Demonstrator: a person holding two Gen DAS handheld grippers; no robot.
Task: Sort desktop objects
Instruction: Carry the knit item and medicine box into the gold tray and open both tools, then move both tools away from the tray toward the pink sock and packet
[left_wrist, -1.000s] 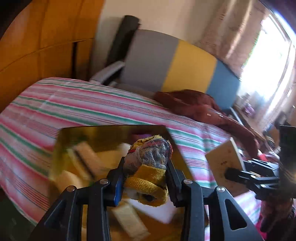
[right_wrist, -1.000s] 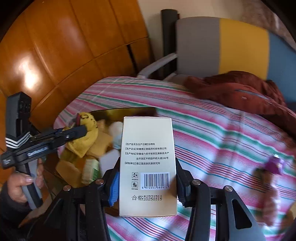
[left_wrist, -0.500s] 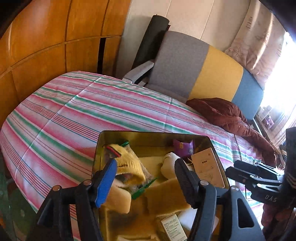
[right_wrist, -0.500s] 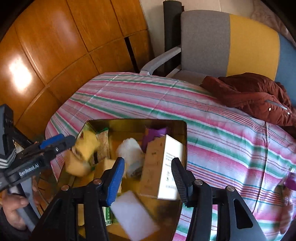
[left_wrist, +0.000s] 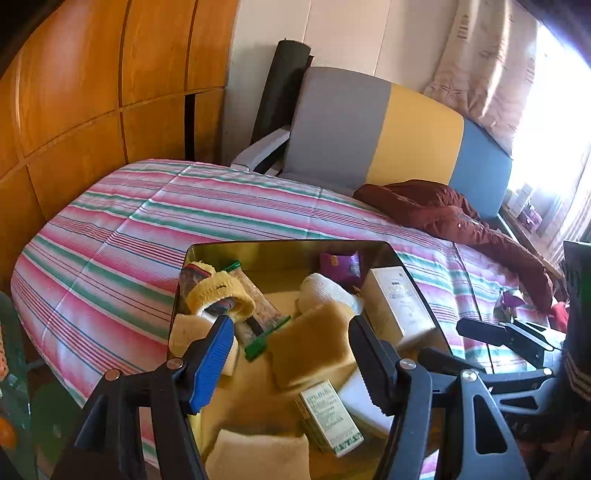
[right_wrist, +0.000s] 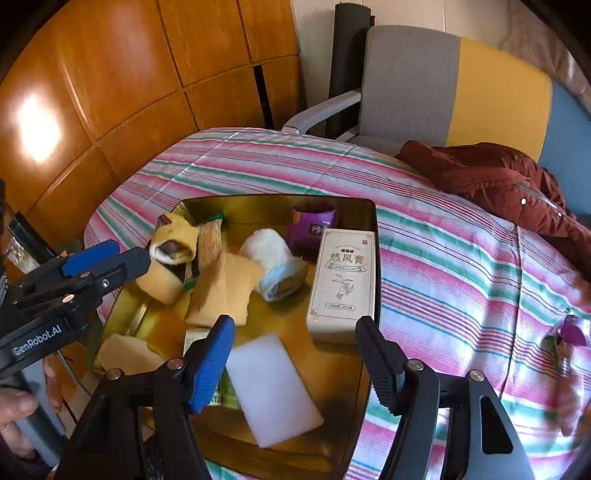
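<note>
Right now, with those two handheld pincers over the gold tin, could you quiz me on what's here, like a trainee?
1. True or false: the pale rectangular carton with printed characters lies inside the shallow gold metal tray.
2. Which lies nearest the right gripper? A the flat white foam block; B the purple foil sachet; C the dark red jacket.
3. Fill in: the left gripper holds ____.

Key: 1 true; 2 A; 3 nothing. The right gripper's jaws are opening, with nothing between them.
</note>
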